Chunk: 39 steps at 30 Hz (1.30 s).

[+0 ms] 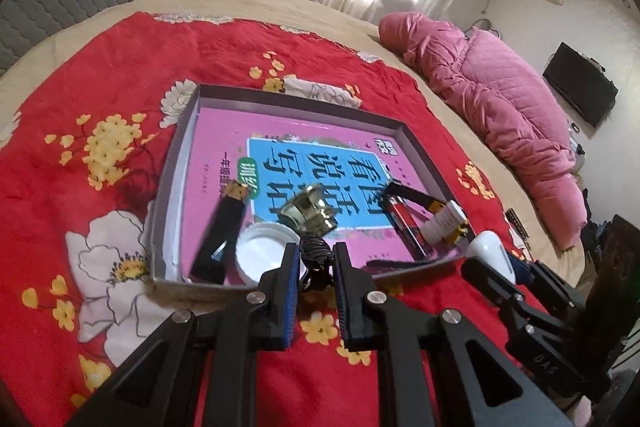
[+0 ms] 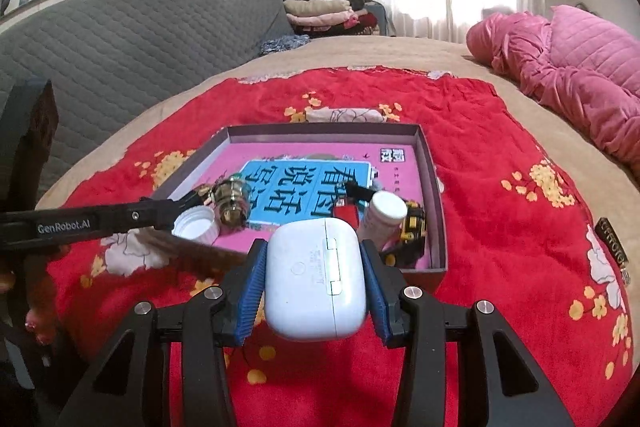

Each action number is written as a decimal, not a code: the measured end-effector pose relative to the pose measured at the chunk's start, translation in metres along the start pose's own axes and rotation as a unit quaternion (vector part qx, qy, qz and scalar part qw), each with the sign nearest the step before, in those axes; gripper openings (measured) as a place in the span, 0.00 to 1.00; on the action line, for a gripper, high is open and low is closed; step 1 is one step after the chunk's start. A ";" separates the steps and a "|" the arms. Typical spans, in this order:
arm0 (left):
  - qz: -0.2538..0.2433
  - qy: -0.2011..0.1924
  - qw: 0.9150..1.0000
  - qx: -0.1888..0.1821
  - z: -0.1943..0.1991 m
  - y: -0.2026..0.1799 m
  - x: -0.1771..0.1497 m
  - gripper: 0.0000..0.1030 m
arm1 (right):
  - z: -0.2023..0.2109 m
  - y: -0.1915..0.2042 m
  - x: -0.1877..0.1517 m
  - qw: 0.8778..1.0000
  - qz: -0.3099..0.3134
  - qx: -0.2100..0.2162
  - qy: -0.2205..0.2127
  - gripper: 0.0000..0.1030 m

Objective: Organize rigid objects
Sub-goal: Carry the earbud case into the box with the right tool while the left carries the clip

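Red cloth, pink book, white case

The red flowered cloth (image 2: pixel 500 131) had yellow and white blossoms; the pink book (image 1: pixel 224 131) carried a blue panel; the white earbud case (image 2: pixel 316 279) was plain.
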<state>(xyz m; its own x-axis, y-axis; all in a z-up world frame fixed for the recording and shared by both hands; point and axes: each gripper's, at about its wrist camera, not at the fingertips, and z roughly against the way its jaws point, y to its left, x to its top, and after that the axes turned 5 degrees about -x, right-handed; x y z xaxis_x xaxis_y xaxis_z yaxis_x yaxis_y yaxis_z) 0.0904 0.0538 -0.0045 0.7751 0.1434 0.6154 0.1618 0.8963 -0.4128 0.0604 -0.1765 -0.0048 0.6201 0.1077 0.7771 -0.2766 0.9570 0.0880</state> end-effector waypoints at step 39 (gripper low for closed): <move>-0.019 0.029 0.998 0.054 -0.036 0.017 0.000 0.16 | -0.060 0.004 0.008 0.998 0.002 -0.014 0.054 0.43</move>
<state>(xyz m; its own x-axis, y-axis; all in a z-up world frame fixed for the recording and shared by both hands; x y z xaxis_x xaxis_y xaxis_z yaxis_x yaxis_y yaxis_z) 0.1149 0.0545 -0.0358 0.8039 0.0880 0.5883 0.1262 0.9413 -0.3132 0.1085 -0.1558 -0.0358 0.6950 0.1396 0.7054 -0.2599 0.9634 0.0655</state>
